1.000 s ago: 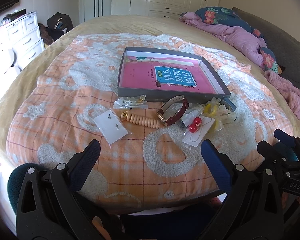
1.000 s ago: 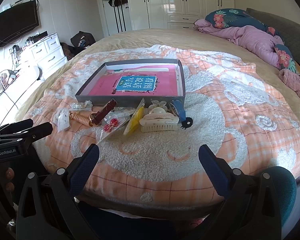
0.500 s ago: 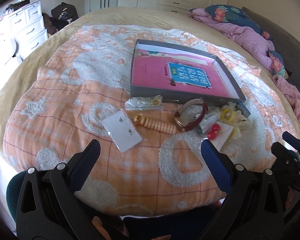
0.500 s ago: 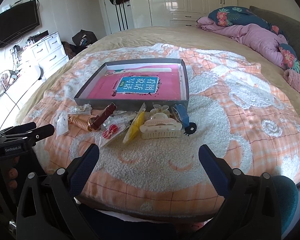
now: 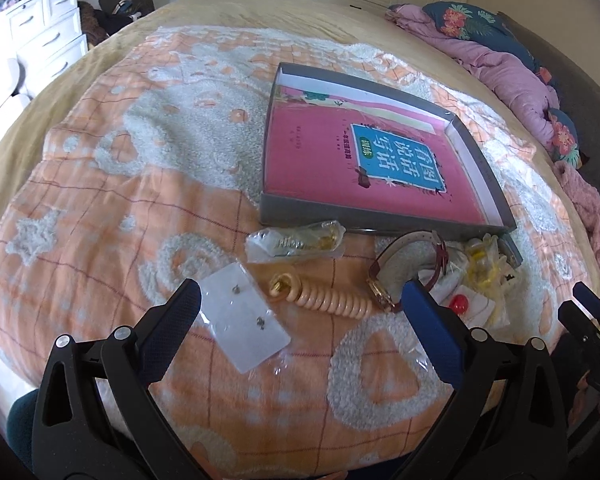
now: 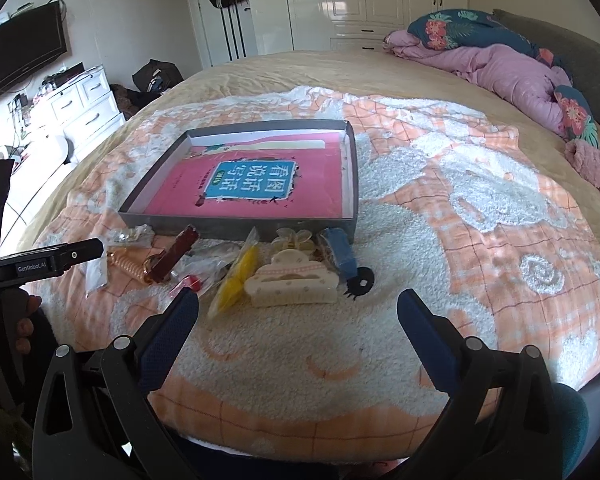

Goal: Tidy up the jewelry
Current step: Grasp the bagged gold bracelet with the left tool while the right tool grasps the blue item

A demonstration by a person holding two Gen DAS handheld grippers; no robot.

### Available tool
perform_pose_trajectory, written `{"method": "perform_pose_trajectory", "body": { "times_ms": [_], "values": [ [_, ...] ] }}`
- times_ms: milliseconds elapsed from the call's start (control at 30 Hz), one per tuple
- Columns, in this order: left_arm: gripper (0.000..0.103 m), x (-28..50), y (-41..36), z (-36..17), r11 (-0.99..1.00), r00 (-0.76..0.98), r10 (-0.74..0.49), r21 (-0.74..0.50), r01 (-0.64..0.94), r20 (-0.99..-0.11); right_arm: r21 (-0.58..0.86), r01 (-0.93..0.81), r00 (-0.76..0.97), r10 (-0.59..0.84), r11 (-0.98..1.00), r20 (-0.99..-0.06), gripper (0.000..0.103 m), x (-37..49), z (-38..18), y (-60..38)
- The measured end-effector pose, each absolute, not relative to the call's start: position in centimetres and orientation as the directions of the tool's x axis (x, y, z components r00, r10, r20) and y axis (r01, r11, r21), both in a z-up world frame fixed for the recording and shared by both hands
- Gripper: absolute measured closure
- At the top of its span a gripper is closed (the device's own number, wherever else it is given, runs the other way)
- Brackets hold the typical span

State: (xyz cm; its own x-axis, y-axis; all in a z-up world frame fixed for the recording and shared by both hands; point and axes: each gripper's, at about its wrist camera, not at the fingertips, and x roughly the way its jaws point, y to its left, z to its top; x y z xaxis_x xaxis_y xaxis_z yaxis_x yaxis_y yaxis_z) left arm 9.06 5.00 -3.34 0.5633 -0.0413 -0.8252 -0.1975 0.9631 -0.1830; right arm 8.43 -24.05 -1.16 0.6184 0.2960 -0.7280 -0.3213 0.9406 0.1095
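A grey shallow box with a pink book inside lies on the bed. In front of it lie a clear earring card, a cream coil bracelet, a bagged gold item, a maroon-strap watch, red bead earrings, a yellow bagged item, a cream hair claw and a blue clip. My left gripper is open, low over the earring card and coil bracelet. My right gripper is open, just short of the hair claw.
The orange and white blanket covers the bed. Pink quilt and floral pillows lie at the far right. White drawers stand left of the bed, wardrobes behind. The right gripper shows at the right edge of the left wrist view.
My left gripper has moved forward and lower toward the earring card and bracelet. My right gripper has edged forward toward the hair claw. Both stay open.
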Motion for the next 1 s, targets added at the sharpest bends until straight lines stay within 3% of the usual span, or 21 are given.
{"method": "perform_pose_trajectory", "body": {
  "times_ms": [367, 733, 967, 1000],
  "values": [
    [0.009, 11.9, 5.5, -4.9, 0.96, 0.528, -0.042, -0.18, -0.213, -0.848, 0.141, -0.254, 0.551, 0.263, 0.957, -0.792, 0.004, 13.8, -3.5, -26.1],
    [0.041, 13.7, 5.4, -6.5, 0.958, 0.499, -0.044, -0.178, -0.225, -0.866, 0.189, -0.256, 0.502, 0.297, 0.948, -0.812, 0.004, 16.8, -5.5, -25.8],
    [0.045, 14.6, 5.1, -6.9, 0.966, 0.5, -0.01, -0.138, -0.219, -0.866, 0.223, -0.262, 0.484, 0.327, 0.939, -0.812, 0.005, 18.4, -6.3, -25.6],
    [0.046, 14.6, 5.2, -6.9, 0.967, 0.503, -0.009, -0.136, -0.216, -0.864, 0.232, -0.262, 0.477, 0.335, 0.937, -0.813, 0.011, 18.6, -6.6, -25.6]
  ]
}}
